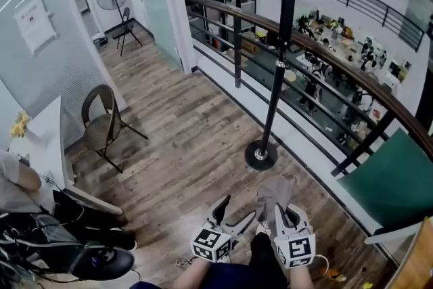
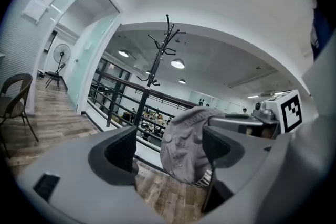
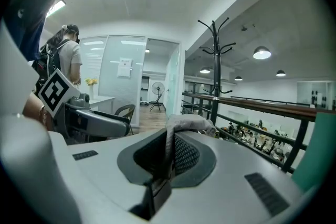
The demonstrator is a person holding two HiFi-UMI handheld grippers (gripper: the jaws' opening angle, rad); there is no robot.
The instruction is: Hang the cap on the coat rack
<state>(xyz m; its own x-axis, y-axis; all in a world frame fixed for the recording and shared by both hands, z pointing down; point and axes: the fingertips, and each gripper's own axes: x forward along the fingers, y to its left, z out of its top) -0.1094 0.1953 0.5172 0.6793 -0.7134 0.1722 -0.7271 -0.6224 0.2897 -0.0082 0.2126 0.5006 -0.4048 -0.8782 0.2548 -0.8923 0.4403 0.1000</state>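
The grey cap (image 1: 274, 191) hangs limp from my right gripper (image 1: 279, 212), whose jaws are shut on its fabric (image 3: 188, 123) low in the head view. The black coat rack (image 1: 279, 57) stands straight ahead on its round base (image 1: 261, 155), with its hooks high at the top of the frame. My left gripper (image 1: 235, 211) is beside the right one with its jaws open. In the left gripper view the cap (image 2: 185, 145) hangs in front of the open jaws, nearer the right one, and the rack (image 2: 156, 63) rises behind. The right gripper view shows the rack (image 3: 214, 68) ahead to the right.
A wood-topped metal railing (image 1: 325, 51) runs diagonally behind the rack, above a lower floor. A brown chair (image 1: 101, 122) and a white desk (image 1: 47, 139) stand at the left, with dark bags (image 1: 67, 240) below them. A green panel (image 1: 399, 186) is at the right. A person (image 3: 65, 60) stands behind.
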